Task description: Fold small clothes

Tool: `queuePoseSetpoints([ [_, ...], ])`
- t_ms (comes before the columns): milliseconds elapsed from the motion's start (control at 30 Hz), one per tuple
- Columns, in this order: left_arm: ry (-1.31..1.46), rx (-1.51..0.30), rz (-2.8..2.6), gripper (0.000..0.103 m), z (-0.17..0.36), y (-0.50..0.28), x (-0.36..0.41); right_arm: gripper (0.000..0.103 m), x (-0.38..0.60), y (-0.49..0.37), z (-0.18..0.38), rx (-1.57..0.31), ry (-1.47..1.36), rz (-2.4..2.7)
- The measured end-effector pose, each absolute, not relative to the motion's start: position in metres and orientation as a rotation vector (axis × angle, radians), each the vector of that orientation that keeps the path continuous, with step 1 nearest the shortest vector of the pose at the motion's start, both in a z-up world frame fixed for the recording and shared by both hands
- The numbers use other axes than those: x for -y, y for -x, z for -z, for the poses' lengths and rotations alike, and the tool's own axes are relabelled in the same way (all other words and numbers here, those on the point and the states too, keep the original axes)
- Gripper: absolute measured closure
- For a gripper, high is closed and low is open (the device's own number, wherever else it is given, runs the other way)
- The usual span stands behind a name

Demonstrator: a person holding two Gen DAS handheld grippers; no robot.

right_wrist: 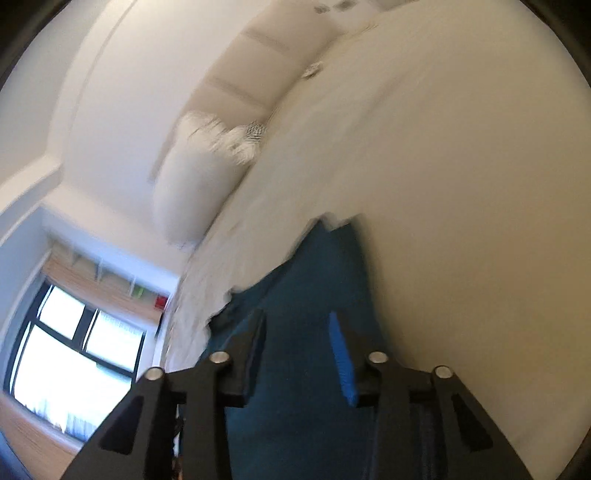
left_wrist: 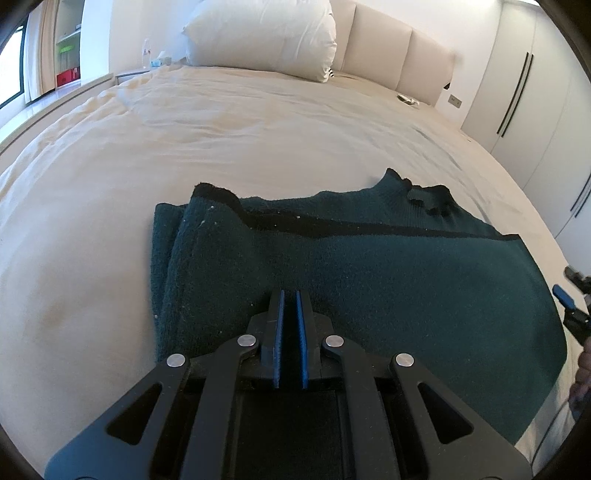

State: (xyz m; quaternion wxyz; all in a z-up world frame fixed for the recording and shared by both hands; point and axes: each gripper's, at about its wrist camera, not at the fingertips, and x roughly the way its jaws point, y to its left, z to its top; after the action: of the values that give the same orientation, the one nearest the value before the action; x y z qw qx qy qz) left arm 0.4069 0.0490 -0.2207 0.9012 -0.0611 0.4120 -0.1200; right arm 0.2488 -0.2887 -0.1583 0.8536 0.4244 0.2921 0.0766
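While the left gripper point(left_wrist: 289, 295) at lower centre has its jaws nearly together over the dark green sweater point(left_wrist: 369, 266), gripping nothing visible, the right gripper point(right_wrist: 301, 332) hangs with jaws apart above it. Mid-frame the sweater lies partly folded on the bed point(left_wrist: 221, 140); further folds likely remain.

A cream bed point(left_wrist: 258, 140) is seen, with a white pillow point(left_wrist: 266, 35) laid against the padded headboard point(left_wrist: 391, 51). White wardrobes point(left_wrist: 532, 88) are placed at the right side. A window point(right_wrist: 70, 354) and shelves point(left_wrist: 68, 51) are found at the left side.
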Motion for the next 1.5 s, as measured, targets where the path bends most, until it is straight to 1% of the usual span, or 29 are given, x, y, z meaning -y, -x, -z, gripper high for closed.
queuePoseSetpoints([
  [33,0.127,-0.853,0.250,0.096,0.220,-0.408,-0.049,0.050,0.278,-0.251,0.160,-0.626,-0.887,-0.212],
  [67,0.134,-0.855,0.253,0.096,0.220,-0.408,-0.050,0.049,0.262,-0.259,0.158,-0.646,-0.877,-0.275],
  [133,0.154,-0.861,0.263,0.096,0.220,-0.408,-0.052,0.048,0.222,-0.283,0.164,-0.708,-0.830,-0.376],
  [233,0.195,-0.873,0.291,0.096,0.220,-0.409,-0.060,0.048,0.204,-0.304,0.189,-0.787,-0.833,-0.397],
  [267,0.208,-0.877,0.303,0.096,0.220,-0.408,-0.063,0.052,0.210,-0.309,0.197,-0.790,-0.847,-0.392],
  [300,0.219,-0.878,0.312,0.096,0.220,-0.407,-0.066,0.066,0.218,-0.312,0.202,-0.780,-0.876,-0.388],
  [333,0.233,-0.880,0.320,0.096,0.219,-0.405,-0.071,0.075,0.228,-0.312,0.204,-0.775,-0.911,-0.380],
  [533,0.344,-0.864,0.333,0.096,0.217,-0.380,-0.109,0.075,0.316,-0.273,0.199,-0.649,-0.986,-0.163],
  [567,0.352,-0.858,0.322,0.096,0.216,-0.372,-0.116,0.074,0.328,-0.265,0.196,-0.637,-0.987,-0.120],
  [600,0.353,-0.855,0.308,0.096,0.215,-0.366,-0.122,0.065,0.338,-0.253,0.192,-0.632,-0.971,-0.044],
  [633,0.356,-0.854,0.285,0.096,0.212,-0.359,-0.129,0.062,0.348,-0.240,0.188,-0.609,-0.980,-0.005],
  [700,0.370,-0.855,0.221,0.095,0.206,-0.346,-0.142,0.051,0.355,-0.222,0.182,-0.583,-1.032,0.025],
  [767,0.372,-0.884,0.089,0.095,0.201,-0.334,-0.157,0.049,0.342,-0.210,0.174,-0.575,-1.035,-0.027],
  [800,0.423,-0.889,0.067,0.095,0.197,-0.325,-0.167,0.049,0.330,-0.209,0.169,-0.584,-1.021,-0.064],
  [900,0.491,-0.848,0.104,0.095,0.182,-0.306,-0.169,0.041,0.272,-0.221,0.156,-0.667,-0.941,-0.254],
  [967,0.461,-0.842,0.158,0.095,0.171,-0.298,-0.151,0.041,0.223,-0.234,0.155,-0.756,-0.879,-0.415],
  [1067,0.390,-0.854,0.253,0.095,0.168,-0.294,-0.113,0.041,0.169,-0.251,0.166,-0.837,-0.861,-0.554],
  [1133,0.317,-0.877,0.304,0.095,0.174,-0.296,-0.087,0.041,0.148,-0.262,0.180,-0.902,-0.850,-0.602],
  [1167,0.279,-0.920,0.330,0.095,0.183,-0.301,-0.074,0.041,0.143,-0.269,0.189,-0.930,-0.840,-0.585],
  [1200,0.246,-0.969,0.339,0.095,0.193,-0.305,-0.065,0.044,0.146,-0.270,0.197,-0.950,-0.843,-0.569],
  [1233,0.206,-1.019,0.323,0.095,0.207,-0.309,-0.060,0.055,0.155,-0.270,0.203,-0.950,-0.865,-0.568],
  [1300,0.209,-0.984,0.345,0.095,0.210,-0.304,-0.063,0.066,0.176,-0.256,0.209,-0.946,-0.906,-0.523],
  [1400,0.252,-0.987,0.359,0.095,0.211,-0.300,-0.080,0.067,0.235,-0.232,0.208,-0.865,-0.968,-0.417],
  [1467,0.278,-0.981,0.351,0.095,0.211,-0.299,-0.094,0.077,0.281,-0.216,0.210,-0.813,-1.041,-0.363],
  [1500,0.299,-0.974,0.343,0.095,0.210,-0.298,-0.103,0.079,0.296,-0.208,0.208,-0.791,-1.058,-0.329],
])
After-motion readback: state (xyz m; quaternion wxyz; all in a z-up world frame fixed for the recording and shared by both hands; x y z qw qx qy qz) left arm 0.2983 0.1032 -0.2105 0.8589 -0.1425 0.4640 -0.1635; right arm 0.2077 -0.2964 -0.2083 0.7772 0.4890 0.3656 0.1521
